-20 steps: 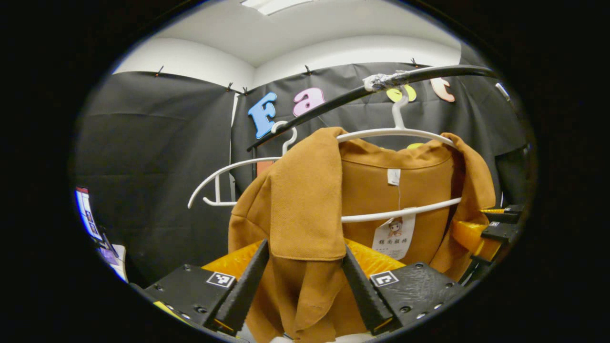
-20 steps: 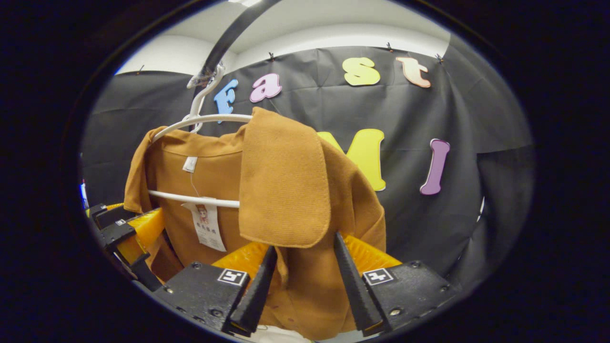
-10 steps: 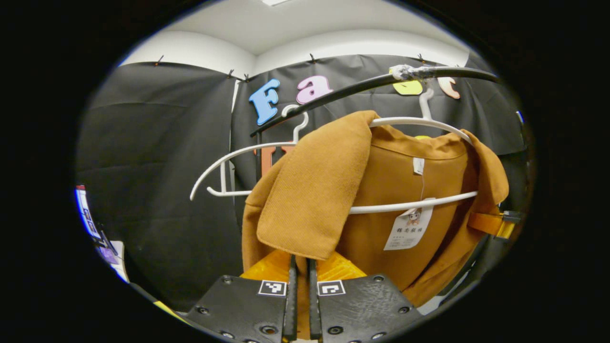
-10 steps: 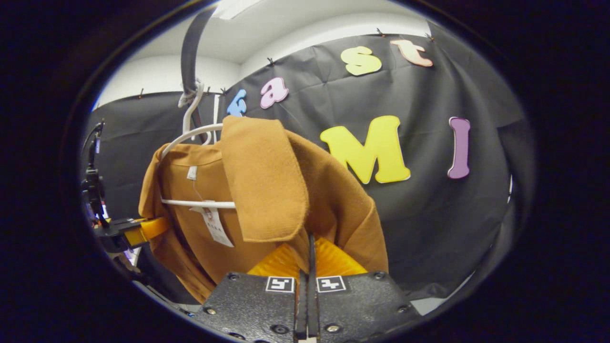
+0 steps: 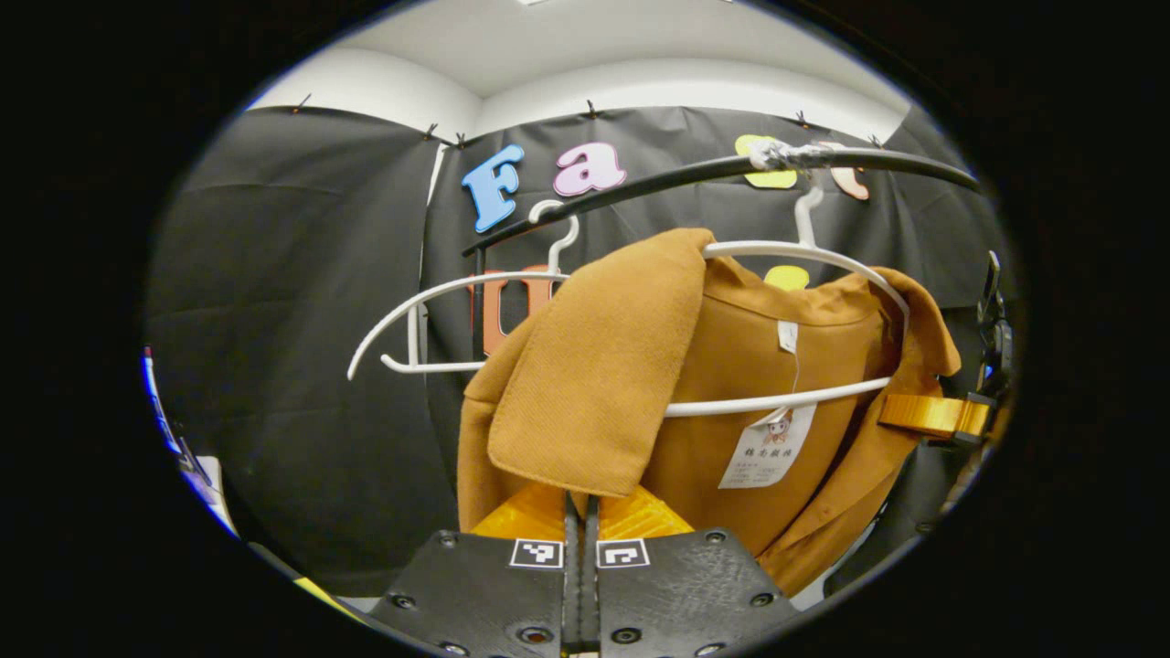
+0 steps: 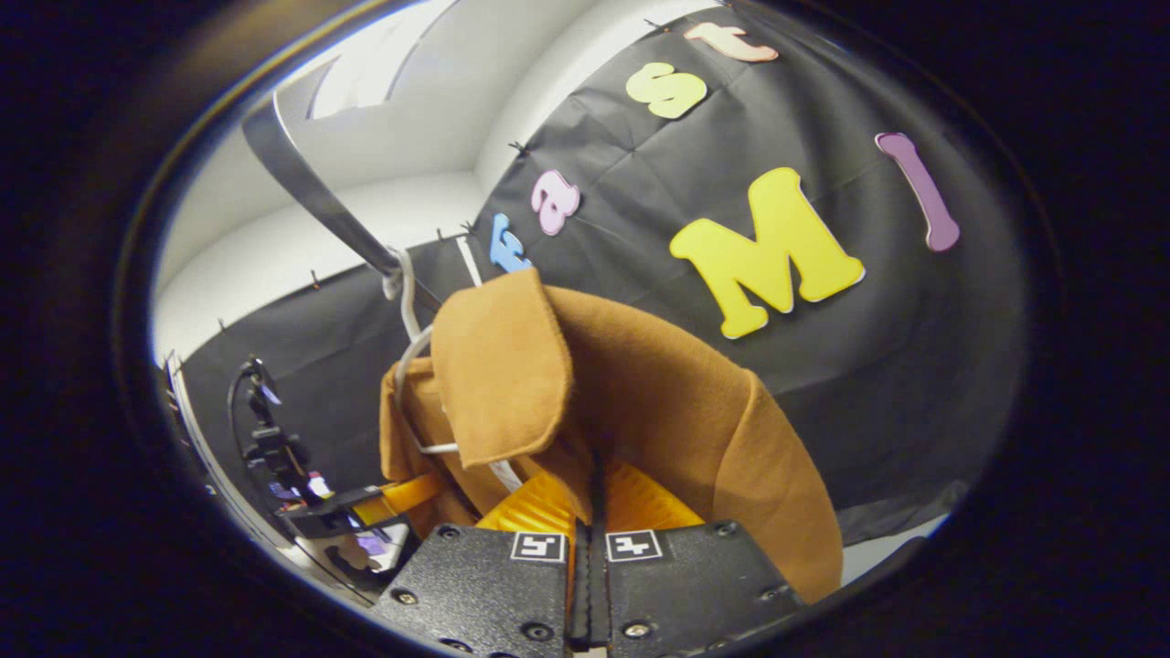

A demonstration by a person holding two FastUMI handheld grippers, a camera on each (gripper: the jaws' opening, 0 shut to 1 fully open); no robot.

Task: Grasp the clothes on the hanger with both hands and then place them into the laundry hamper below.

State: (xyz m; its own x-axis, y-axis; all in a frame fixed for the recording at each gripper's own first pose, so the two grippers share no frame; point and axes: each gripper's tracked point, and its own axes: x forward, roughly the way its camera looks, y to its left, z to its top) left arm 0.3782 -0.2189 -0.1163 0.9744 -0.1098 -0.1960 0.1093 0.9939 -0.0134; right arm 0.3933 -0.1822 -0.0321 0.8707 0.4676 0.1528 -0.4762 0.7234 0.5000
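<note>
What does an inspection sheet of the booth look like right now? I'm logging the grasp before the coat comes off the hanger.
Surface: nothing seen.
Job's things: brown coat draped on a white hanger, which hooks on the black rail; paper tag dangles inside the coat. Hamper: nothing seen.
Clutter: spare hanger on the same rail, bare.
Grippers: left gripper shut on the coat's front edge under the lapel; right gripper shut on the coat's other front edge.
Cables: a dark cable loops by equipment at the left of the right gripper view.
Surroundings: black cloth wall, white ceiling.
</note>
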